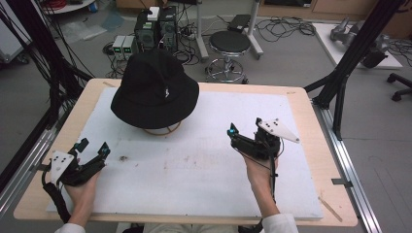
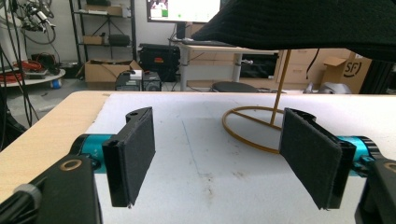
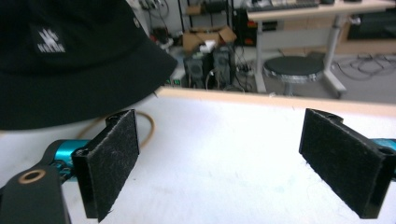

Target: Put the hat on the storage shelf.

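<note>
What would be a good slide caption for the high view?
A black bucket hat sits on a wooden stand while the open left gripper and right gripper hover apart over the white mat.

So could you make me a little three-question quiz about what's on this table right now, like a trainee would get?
1. True or false: the black hat lies flat on the white mat.
2. What holds the hat up?
3. Which is open: A the left gripper, B the right gripper, C both?

Key:
1. False.
2. A thin wooden stand with a ring base.
3. C.
</note>
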